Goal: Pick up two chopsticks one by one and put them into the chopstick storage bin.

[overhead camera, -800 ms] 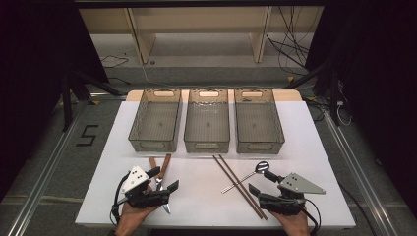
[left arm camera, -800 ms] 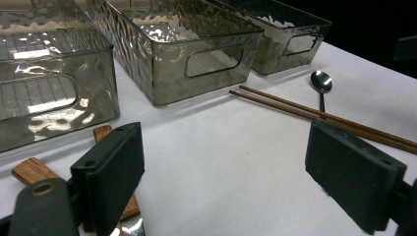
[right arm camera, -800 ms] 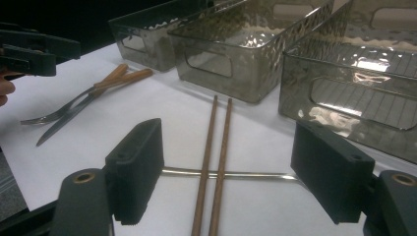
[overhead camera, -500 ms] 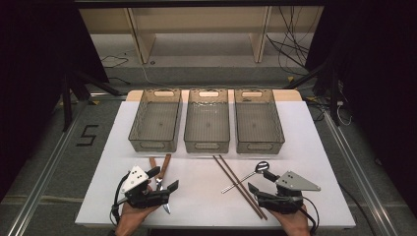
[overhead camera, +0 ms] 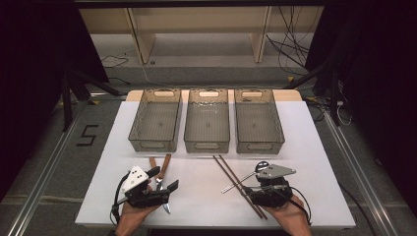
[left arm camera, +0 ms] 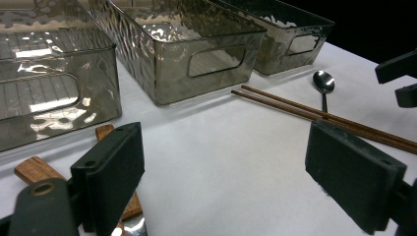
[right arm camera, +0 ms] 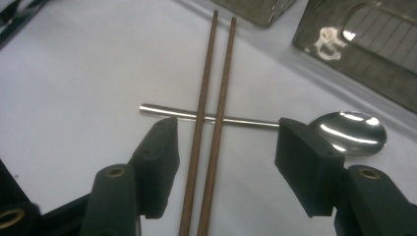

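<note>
The right tool [right arm camera: 223, 152] stands spread astride the chopsticks [right arm camera: 211, 123], which lie on the worktop [overhead camera: 196, 196] across a spoon [right arm camera: 344, 129]. Closing may pinch one stick, or drag the spoon. The left tool [left arm camera: 223, 182] gapes empty.

Both hands rest low, left hand-held gripper [overhead camera: 158, 186] and right hand-held gripper [right arm camera: 223, 157] with jaws apart.

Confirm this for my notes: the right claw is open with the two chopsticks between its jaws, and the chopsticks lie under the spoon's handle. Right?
Not quite. The right gripper view shows the chopsticks lying over the spoon handle, not under it. The rest holds: the right claw is open with both chopsticks between its jaws.
</note>
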Action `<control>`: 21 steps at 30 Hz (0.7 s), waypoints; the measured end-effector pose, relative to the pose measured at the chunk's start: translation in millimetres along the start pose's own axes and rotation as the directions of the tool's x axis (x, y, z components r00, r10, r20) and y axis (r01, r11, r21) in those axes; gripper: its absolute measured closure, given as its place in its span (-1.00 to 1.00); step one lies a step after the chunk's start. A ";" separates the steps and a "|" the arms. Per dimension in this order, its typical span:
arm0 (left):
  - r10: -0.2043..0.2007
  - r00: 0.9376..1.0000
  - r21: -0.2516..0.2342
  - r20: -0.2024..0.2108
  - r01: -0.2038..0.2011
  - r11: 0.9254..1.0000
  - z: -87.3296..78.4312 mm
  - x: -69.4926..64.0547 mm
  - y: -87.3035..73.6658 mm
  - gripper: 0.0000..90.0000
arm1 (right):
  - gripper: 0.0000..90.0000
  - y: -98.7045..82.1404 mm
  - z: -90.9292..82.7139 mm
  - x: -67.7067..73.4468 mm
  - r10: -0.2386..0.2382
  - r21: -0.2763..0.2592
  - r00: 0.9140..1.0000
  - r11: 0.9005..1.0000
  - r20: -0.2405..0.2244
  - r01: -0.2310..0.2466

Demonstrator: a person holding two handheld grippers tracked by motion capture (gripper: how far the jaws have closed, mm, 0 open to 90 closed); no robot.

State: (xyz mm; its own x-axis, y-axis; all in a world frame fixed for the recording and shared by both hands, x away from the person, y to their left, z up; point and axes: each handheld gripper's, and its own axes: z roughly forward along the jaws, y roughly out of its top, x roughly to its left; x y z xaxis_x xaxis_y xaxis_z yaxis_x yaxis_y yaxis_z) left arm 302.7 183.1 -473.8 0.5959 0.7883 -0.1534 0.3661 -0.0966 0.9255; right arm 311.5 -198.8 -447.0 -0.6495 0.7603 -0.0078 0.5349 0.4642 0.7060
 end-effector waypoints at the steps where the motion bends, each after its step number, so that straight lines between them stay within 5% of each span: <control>1: -0.001 1.000 -0.001 -0.001 0.001 1.000 -0.1 0.0 0.0 -0.68 | -0.03 1.9 2.4 0.6 -0.007 0.023 1.000 1.000 0.000 0.007; 10: -0.001 1.000 -0.001 0.000 0.001 1.000 -0.3 0.5 0.1 -0.68 | 0.18 19.2 22.5 -0.8 -0.030 0.177 1.000 0.984 -0.006 0.030; 21: 0.001 1.000 0.000 0.000 -0.001 1.000 -0.3 0.1 0.1 -0.68 | 0.44 20.6 39.6 -0.3 -0.035 0.244 0.999 0.969 -0.010 0.037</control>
State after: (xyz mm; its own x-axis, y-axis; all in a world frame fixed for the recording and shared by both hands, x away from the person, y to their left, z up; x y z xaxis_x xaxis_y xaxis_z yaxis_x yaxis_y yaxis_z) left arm 302.6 183.3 -473.7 0.5963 0.7881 -0.1525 0.3654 -0.0973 0.9258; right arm 344.1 -171.4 -460.5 -0.6734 0.7388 -0.0252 0.6263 0.5883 0.5115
